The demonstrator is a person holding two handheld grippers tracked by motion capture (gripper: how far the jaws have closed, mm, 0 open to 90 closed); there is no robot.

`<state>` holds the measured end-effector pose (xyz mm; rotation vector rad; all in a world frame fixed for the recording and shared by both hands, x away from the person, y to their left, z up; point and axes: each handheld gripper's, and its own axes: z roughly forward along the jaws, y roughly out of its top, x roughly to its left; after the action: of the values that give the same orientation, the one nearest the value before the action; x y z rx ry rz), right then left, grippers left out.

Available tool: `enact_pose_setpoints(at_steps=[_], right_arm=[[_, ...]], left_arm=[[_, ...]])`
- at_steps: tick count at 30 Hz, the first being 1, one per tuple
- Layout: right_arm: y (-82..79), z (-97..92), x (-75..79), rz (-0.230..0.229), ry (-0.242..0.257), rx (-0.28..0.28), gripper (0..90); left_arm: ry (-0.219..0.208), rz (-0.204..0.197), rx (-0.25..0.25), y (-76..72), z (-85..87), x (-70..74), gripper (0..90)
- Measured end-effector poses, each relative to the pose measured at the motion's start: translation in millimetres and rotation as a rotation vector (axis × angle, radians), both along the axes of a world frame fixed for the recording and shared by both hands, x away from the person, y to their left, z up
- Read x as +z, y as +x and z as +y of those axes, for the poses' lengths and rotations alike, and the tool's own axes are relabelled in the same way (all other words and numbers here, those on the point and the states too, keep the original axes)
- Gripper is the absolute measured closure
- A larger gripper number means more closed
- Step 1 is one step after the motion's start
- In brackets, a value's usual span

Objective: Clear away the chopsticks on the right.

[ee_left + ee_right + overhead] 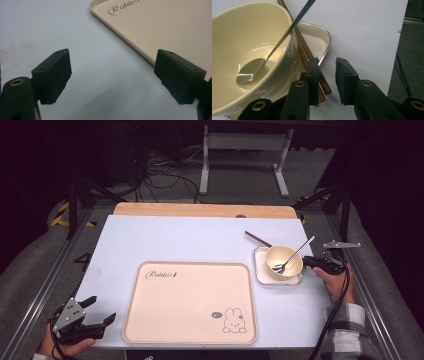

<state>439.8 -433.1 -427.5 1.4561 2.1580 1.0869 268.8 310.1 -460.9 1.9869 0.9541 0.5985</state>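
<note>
My right gripper sits at the near right corner of the small white dish, jaws slightly parted with nothing pinched; the brown chopsticks lie just beside its left jaw. The cream bowl stands on that dish, a metal spoon leaning inside. My left gripper rests spread wide beside the beige rabbit tray.
</note>
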Motion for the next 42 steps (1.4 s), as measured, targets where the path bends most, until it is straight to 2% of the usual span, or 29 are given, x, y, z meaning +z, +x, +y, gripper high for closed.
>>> enact_pose_setpoints(at_steps=[3, 9, 12, 13, 15, 21, 27, 28, 31, 32, 37, 39, 42], right_arm=[[-0.4, -1.4, -0.6, 0.010, -0.004, 0.002, 73.3], [0.2, -3.5, -3.0, 0.016, 0.022, 0.014, 72.4], [1.0, -3.3, -4.1, 0.019, 0.018, 0.016, 75.3], [2.0, -3.2, -6.3, 0.020, 0.025, 0.022, 80.4], [2.2, -2.6, -6.6, 0.020, 0.031, 0.027, 83.5], [0.5, -3.1, -4.5, 0.007, 0.033, 0.016, 85.4], [-2.9, -5.8, 0.9, -0.032, 0.027, -0.020, 85.5], [-5.1, -7.4, 4.2, -0.055, 0.033, -0.038, 85.5], [-6.8, -8.5, 7.0, -0.073, 0.042, -0.051, 85.6], [-8.9, -8.2, 12.2, -0.098, 0.048, -0.063, 85.5], [-12.6, -8.8, 20.7, -0.145, 0.033, -0.097, 85.6], [-16.7, -12.6, 26.6, -0.179, 0.052, -0.125, 85.6], [-19.0, -15.3, 29.2, -0.197, 0.057, -0.145, 85.6]], left_arm=[[0.003, 0.000, -0.003, 1.0, -0.3, -0.5, 15.1], [0.003, 0.008, -0.007, 1.2, -1.6, -0.7, 15.1], [0.003, 0.011, -0.007, 1.4, -2.1, -1.1, 15.1], [0.009, 0.011, -0.012, 2.1, -2.1, -1.4, 15.1], [0.010, 0.013, -0.011, 2.3, -2.3, -1.6, 15.0], [0.010, 0.012, -0.010, 2.5, -1.8, -1.5, 15.0], [0.009, 0.006, -0.008, 1.8, -1.1, -0.6, 15.0], [0.010, 0.005, -0.007, 1.8, -0.6, -0.5, 15.0], [0.009, 0.005, -0.008, 1.9, -0.4, -0.5, 15.0], [0.010, 0.005, -0.008, 2.0, -0.7, -0.6, 15.0], [0.012, 0.003, -0.005, 2.1, -0.7, -0.3, 15.0], [0.008, 0.005, 0.001, 1.9, -0.3, -0.3, 14.9], [0.012, 0.002, 0.001, 1.8, 0.3, -0.1, 15.0]])
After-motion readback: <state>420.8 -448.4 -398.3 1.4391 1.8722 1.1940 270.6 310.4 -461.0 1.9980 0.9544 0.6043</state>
